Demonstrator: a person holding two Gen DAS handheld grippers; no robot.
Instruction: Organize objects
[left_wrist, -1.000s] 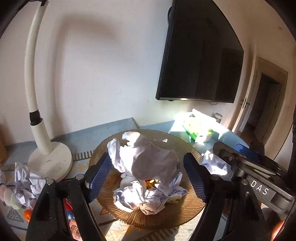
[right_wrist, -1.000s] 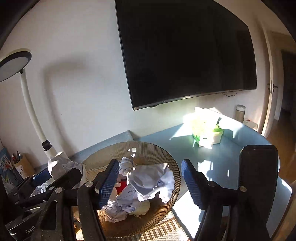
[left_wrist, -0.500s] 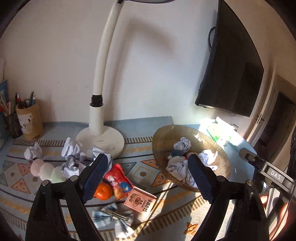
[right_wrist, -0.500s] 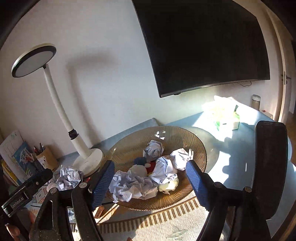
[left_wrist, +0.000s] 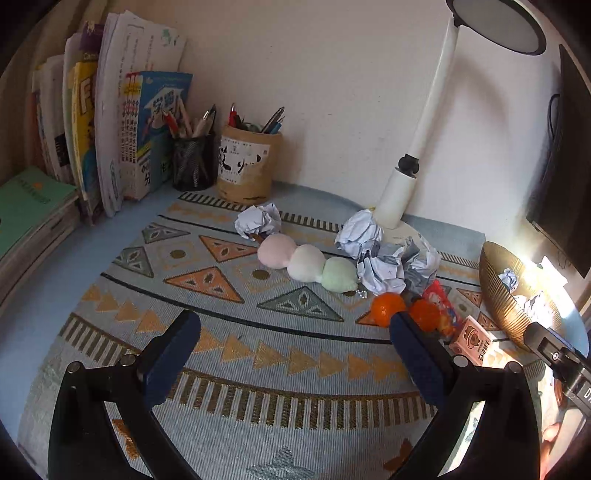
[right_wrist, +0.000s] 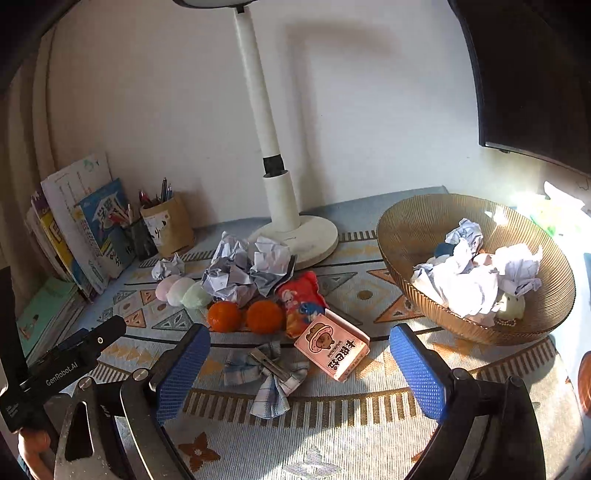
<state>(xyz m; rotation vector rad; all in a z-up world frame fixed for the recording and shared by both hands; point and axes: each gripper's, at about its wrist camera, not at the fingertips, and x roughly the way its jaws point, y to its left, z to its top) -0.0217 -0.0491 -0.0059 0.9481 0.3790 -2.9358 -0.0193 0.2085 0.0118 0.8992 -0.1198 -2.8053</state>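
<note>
Crumpled paper balls (left_wrist: 384, 258) lie on the patterned mat by the lamp base, and they show in the right wrist view (right_wrist: 247, 269) too. Next to them lie a pastel three-ball plush (left_wrist: 308, 263), two oranges (right_wrist: 243, 316), a red snack bag (right_wrist: 301, 301), a pink carton (right_wrist: 332, 345) and a plaid bow clip (right_wrist: 267, 373). The ribbed amber bowl (right_wrist: 406, 225) at the right holds several paper balls. My left gripper (left_wrist: 295, 350) is open and empty over the mat. My right gripper (right_wrist: 299, 365) is open and empty above the bow clip.
A white desk lamp (right_wrist: 280, 206) stands at the back. Two pen holders (left_wrist: 243, 166) and upright books (left_wrist: 122, 122) line the back left wall. A dark TV (right_wrist: 535, 74) hangs at the right. A tissue box sits beyond the bowl.
Both grippers have swung left and pulled back from the bowl. The left view now faces the books and pen holders. The right view now faces the loose objects on the mat.
</note>
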